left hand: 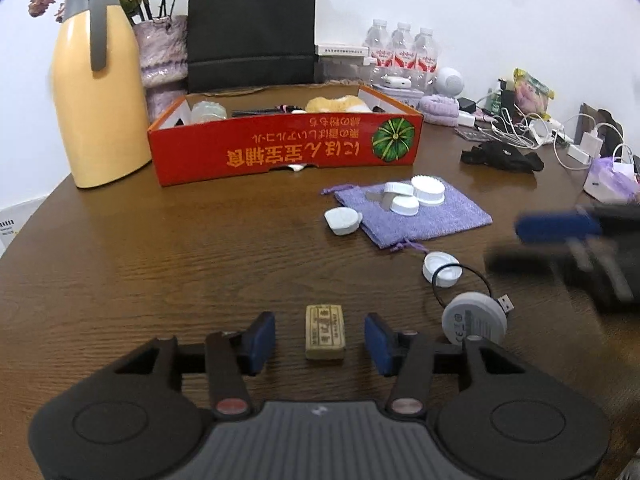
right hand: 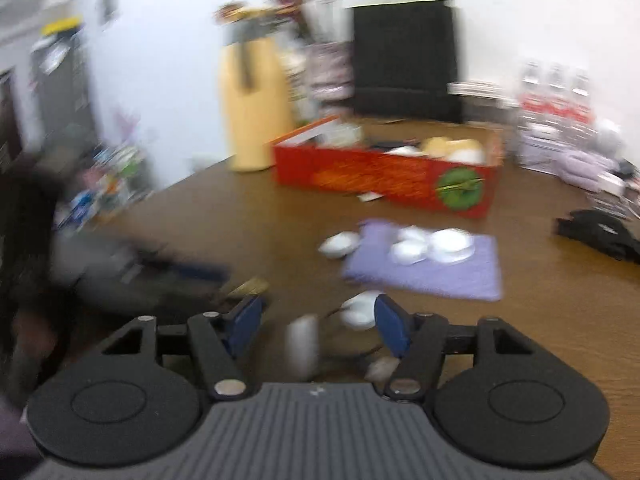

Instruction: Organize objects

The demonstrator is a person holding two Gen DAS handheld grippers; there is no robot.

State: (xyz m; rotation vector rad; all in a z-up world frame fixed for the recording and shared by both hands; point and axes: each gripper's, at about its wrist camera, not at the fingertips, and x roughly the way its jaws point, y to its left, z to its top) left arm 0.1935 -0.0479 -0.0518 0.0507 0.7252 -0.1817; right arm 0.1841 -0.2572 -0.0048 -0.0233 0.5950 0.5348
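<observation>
Left gripper (left hand: 320,338) released, straddling small block (left hand: 325,333) near table's (left hand: 160,248) front edge; off-centre closing could tip it.

Caps (left hand: 412,196) lie on a pouch (left hand: 436,216) before the box (left hand: 280,148), jug (left hand: 100,92) at its left.
</observation>
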